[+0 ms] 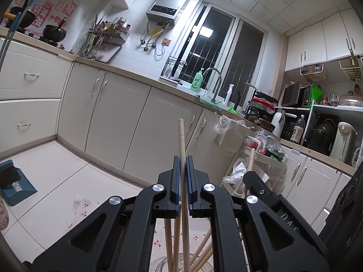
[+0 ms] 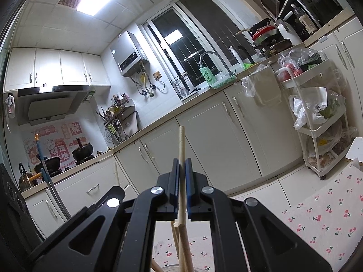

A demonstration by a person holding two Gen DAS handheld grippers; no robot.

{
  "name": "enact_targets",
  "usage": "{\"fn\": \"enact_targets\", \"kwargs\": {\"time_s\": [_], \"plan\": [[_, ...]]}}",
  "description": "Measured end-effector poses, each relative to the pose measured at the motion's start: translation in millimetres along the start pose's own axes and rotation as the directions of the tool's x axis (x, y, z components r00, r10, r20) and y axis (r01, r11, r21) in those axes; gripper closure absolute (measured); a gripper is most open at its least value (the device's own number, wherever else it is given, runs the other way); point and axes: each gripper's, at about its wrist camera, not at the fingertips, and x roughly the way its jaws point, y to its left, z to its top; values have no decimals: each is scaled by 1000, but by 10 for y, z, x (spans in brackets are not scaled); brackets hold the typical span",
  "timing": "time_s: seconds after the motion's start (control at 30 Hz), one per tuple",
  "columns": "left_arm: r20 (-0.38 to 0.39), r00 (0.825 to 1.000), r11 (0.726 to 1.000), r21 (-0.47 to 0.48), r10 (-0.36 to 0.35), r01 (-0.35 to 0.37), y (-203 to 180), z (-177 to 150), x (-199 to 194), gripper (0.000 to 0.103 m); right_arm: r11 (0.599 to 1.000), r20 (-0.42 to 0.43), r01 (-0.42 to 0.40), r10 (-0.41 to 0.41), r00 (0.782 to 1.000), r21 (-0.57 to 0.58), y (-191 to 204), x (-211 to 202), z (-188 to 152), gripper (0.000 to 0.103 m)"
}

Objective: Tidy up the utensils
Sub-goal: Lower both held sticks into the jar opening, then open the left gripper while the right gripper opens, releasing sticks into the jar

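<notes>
Left gripper (image 1: 183,158): pressed together on one wooden chopstick (image 1: 181,136); the stick is pinched between the blue pads (image 1: 175,176), its squared top standing well above the fingers, its lower part running down toward a glass jar (image 1: 163,264)
Right gripper (image 2: 181,161): closed likewise on a second chopstick (image 2: 181,142); the hold is taken in the upper part of the stick, the top end projecting beyond the pads (image 2: 188,176)
Other chopsticks (image 1: 199,253): seen fanned and leaning below the left gripper, apparently standing in the jar; whether the held sticks reach into it cannot be told
Surface: a cherry-print cloth (image 2: 322,222) is seen beneath
Handling: each stick is judged light, stiff and slender; smooth wood may be expected to slip or pivot under a narrow pinch; breakage is thought unlikely
Where to hold: the thicker squared upper end is judged best, across flat faces; a grip near the taper would be less secure
Caution: the jar is judged fragile and easily tipped by leaning sticks
</notes>
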Motion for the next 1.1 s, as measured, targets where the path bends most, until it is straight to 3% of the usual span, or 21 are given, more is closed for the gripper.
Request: {"fn": "enact_targets", "kwargs": {"time_s": [0.77, 0.97, 1.1], "plan": [[-38, 999, 997, 71, 14, -12, -41, -131, -326, 97, 999, -76, -5, 2, 997, -38, 28, -281, -151, 96], [-62, 998, 996, 91, 22, -16, -27, -145, -461, 95, 998, -93, -4, -1, 996, -56, 68, -374, -144, 96], [-76, 997, 996, 89, 27, -20, -21, -148, -556, 87, 997, -111, -13, 4, 994, -76, 122, -441, -162, 96]]}}
